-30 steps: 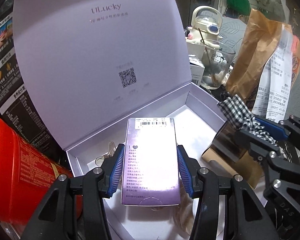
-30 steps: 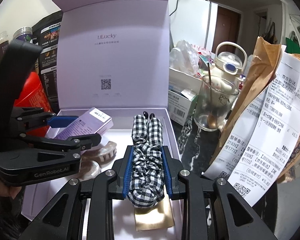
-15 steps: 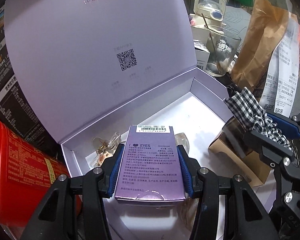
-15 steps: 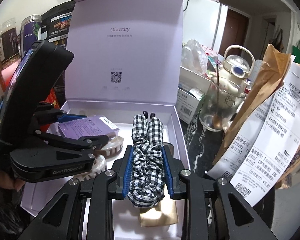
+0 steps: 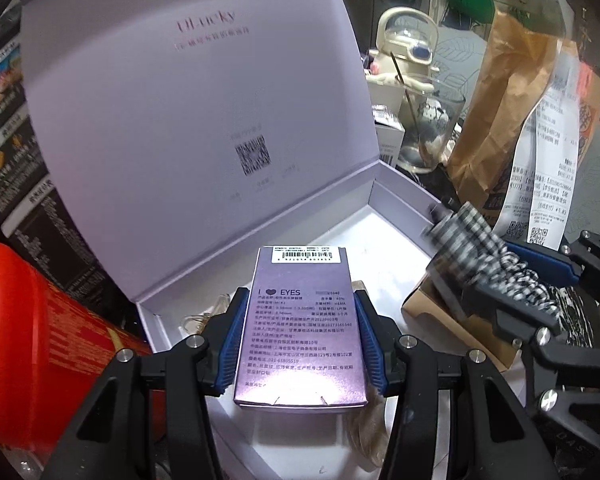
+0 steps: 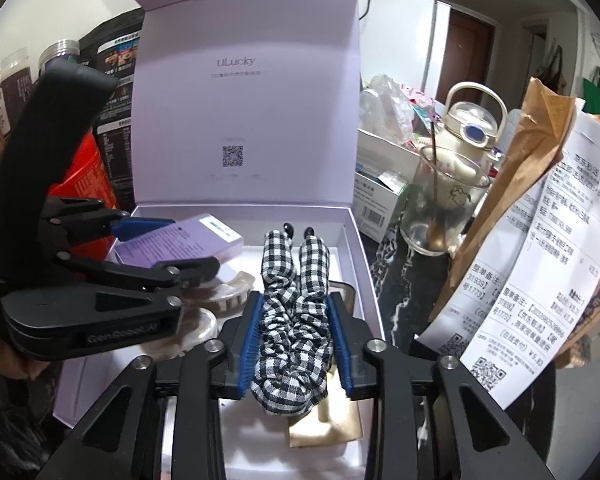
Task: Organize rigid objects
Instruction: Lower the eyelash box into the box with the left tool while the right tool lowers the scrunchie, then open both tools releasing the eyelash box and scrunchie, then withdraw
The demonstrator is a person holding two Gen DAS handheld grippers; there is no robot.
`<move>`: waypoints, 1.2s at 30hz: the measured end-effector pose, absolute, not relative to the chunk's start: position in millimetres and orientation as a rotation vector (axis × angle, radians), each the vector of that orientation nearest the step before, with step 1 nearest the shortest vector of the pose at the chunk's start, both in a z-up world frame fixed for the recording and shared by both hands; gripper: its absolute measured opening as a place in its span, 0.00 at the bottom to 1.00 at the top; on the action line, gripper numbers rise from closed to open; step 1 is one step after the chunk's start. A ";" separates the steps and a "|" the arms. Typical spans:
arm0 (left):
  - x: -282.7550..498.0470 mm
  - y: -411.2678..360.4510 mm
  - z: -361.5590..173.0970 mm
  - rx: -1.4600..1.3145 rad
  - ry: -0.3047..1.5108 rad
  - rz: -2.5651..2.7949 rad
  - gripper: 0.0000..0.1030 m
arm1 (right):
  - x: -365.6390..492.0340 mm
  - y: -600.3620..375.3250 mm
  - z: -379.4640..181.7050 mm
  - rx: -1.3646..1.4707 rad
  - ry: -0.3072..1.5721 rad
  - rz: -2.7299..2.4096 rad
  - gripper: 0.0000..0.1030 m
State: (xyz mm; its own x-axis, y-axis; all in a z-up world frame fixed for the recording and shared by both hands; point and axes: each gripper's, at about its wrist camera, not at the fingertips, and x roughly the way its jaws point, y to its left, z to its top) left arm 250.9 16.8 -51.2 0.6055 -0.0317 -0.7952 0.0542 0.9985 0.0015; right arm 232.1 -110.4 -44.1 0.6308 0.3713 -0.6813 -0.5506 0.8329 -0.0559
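Grippers both clamp loads over my lilac gift box [image 6: 360, 248]: left gripper [image 5: 300, 340] grips the purple carton [image 5: 300, 332] lengthwise, tray directly below; right gripper [image 6: 296, 344] squeezes the checked scrunchie [image 6: 296, 320] on the right.
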 end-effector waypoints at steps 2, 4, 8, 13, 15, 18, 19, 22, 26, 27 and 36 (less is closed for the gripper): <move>248.6 17.5 -47.0 0.017 0.915 -0.051 0.49 | 231.9 -111.8 -42.3 -0.262 0.716 0.528 0.47; 245.7 18.6 -43.4 0.009 0.913 -0.057 0.49 | 230.5 -113.9 -39.8 -0.262 0.719 0.520 0.48; 242.7 20.9 -36.7 -0.005 0.910 -0.065 0.49 | 224.2 -122.0 -32.2 -0.272 0.710 0.480 0.49; 241.0 17.4 -33.4 -0.004 0.912 -0.084 0.49 | 219.1 -129.4 -27.0 -0.266 0.711 0.459 0.49; 240.6 15.6 -34.6 0.004 0.921 -0.084 0.49 | 217.5 -129.8 -26.7 -0.272 0.711 0.452 0.49; 243.4 13.5 -39.2 0.013 0.948 -0.066 0.52 | 215.8 -130.9 -27.2 -0.274 0.718 0.448 0.49; 243.8 12.6 -40.2 0.013 0.950 -0.065 0.54 | 215.6 -131.2 -27.5 -0.275 0.720 0.444 0.49; 242.3 13.5 -40.7 0.007 0.952 -0.067 0.67 | 215.3 -131.2 -27.3 -0.278 0.724 0.438 0.49; 240.7 16.5 -37.4 0.001 0.944 -0.057 0.68 | 214.5 -131.8 -26.2 -0.283 0.720 0.432 0.49; 240.7 17.2 -36.9 0.003 0.944 -0.053 0.68 | 214.2 -132.0 -25.6 -0.283 0.719 0.431 0.50; 232.1 21.5 -21.6 0.004 0.910 -0.036 0.99 | 210.3 -136.3 -18.5 -0.279 0.703 0.415 0.56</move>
State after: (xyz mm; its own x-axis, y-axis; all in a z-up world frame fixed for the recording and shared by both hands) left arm 232.1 21.5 -21.6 0.6131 -0.0291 -0.7895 0.0327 0.9994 -0.0115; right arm 210.3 -136.3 -18.5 0.6867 0.2732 -0.6736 -0.4576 0.8825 -0.1086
